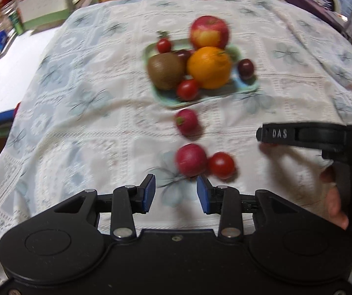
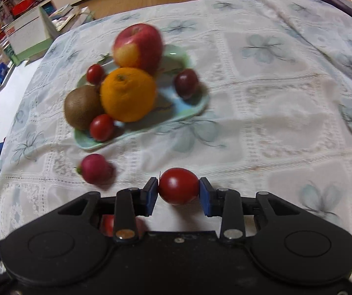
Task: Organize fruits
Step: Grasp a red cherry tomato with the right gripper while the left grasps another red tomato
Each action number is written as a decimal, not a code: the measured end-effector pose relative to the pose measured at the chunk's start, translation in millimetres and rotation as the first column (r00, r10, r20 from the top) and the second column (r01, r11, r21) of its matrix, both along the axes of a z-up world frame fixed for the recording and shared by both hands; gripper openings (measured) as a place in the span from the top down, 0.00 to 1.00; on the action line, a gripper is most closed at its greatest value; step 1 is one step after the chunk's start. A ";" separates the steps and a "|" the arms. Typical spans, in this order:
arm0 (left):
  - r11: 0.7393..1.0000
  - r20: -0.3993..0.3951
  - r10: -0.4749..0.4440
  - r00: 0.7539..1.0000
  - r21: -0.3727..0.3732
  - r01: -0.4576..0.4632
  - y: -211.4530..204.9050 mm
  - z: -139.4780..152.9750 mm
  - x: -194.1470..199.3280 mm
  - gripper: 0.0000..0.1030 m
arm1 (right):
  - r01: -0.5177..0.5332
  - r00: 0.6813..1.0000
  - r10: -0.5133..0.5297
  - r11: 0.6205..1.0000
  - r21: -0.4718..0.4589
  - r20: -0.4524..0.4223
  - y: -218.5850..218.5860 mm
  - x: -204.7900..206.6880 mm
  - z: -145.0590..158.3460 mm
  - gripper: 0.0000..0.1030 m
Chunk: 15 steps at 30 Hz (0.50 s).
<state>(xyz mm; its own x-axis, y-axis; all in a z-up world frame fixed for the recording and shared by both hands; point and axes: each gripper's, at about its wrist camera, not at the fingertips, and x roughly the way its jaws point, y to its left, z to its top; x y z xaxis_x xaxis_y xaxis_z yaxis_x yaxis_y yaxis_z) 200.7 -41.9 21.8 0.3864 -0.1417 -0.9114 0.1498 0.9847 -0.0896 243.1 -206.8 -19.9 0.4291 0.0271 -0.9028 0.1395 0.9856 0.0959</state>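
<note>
Raised letters, seemingly "DAS", stand on the right hand-held gripper's [image 1: 267, 135] black finger.

The tablecloth [image 2: 262, 113] is white lace-like cloth, matt. The tomato [image 2: 178, 188] is glossy and smooth. The kiwi [image 2: 82, 107] looks rough and dull. The plate [image 2: 190, 108] is glossy.

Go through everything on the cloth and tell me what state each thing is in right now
right hand-held gripper: shut on cherry tomato
left hand-held gripper: open, holding nothing
plate: loaded with fruit
apple: on plate
orange: on plate
kiwi: on plate
radish: loose on cloth
</note>
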 end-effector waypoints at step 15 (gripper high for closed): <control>0.995 -0.131 -0.055 0.990 -0.092 0.043 -44.7 -35.4 10.9 0.56 | 0.086 0.993 -0.087 0.996 0.019 0.082 -53.3 -45.3 20.6 0.65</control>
